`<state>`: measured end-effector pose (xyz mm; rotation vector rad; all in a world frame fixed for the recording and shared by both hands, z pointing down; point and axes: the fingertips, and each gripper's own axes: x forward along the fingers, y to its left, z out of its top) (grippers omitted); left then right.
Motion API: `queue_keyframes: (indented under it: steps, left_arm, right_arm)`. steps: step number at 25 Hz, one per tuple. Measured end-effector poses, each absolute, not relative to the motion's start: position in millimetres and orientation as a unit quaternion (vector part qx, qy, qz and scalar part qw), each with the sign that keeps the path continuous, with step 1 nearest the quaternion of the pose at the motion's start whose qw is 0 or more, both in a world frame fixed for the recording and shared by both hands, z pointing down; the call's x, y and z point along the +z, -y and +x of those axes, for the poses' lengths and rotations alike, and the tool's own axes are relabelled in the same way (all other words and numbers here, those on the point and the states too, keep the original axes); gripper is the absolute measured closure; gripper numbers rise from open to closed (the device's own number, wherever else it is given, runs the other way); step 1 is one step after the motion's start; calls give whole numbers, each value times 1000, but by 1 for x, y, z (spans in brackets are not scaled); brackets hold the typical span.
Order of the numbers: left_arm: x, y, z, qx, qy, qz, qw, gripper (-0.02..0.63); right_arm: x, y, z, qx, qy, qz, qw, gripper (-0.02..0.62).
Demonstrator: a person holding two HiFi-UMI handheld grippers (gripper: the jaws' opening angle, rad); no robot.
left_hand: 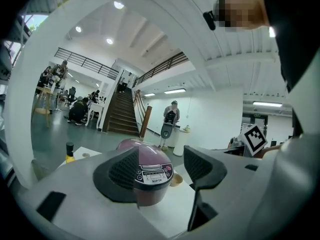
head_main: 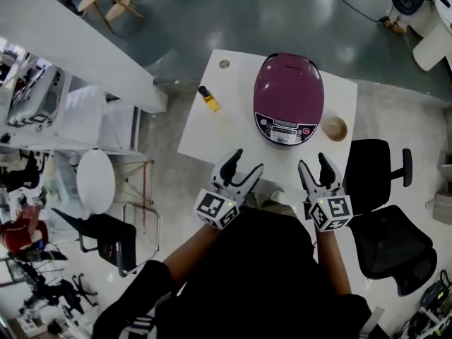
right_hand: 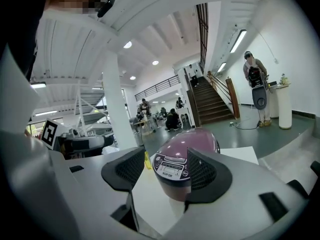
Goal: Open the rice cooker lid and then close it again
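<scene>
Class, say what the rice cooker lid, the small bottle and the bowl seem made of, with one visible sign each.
Rice cooker lid: glossy purple plastic or coated metal; it shows bright highlights. Bottle: clear glass or plastic; yellow liquid shows through. Bowl: perhaps ceramic or wood, tan and smooth; too small to tell.

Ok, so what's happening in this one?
A person holds a gripper in each hand at the near edge of a white table. Both the left gripper and right gripper have their fingers apart and hold nothing. The purple rice cooker sits ahead of them, closed and untouched. A small yellow bottle and a bowl stand beside it.
</scene>
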<state>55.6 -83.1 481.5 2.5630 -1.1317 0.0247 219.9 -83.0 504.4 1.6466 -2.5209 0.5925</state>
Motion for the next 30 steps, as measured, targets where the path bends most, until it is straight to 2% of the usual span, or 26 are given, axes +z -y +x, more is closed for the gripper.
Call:
queue_keyframes:
  steps: [7,11,12,14,16,25,30]
  left_arm:
    - [484,104,42,1,375,910,177,347]
    - [481,119,33,-9,367,914,173,347]
    - [481,122,31,-10,366,915,172,347]
    - [482,125,30,-13,361,917,170,347]
    - [482,129,28,-16,356,920,166,347]
    - [491,145,25,-30,345,924,164,347]
    - [486,155,22,-41,338,926,161,347]
  right_arm:
    - [506,112,191,204,815,541,41,363]
    - [510,129,179,209,813,540,65,400]
    - [511,132,176,209,815,536,71,431]
    - [515,138,170,209,821,523,87,530]
    - [522,145,164,212,824,515,109,580]
    - [561,180,161,210,818,498,198,595]
    - [579,193,162,227,804,503,221,595]
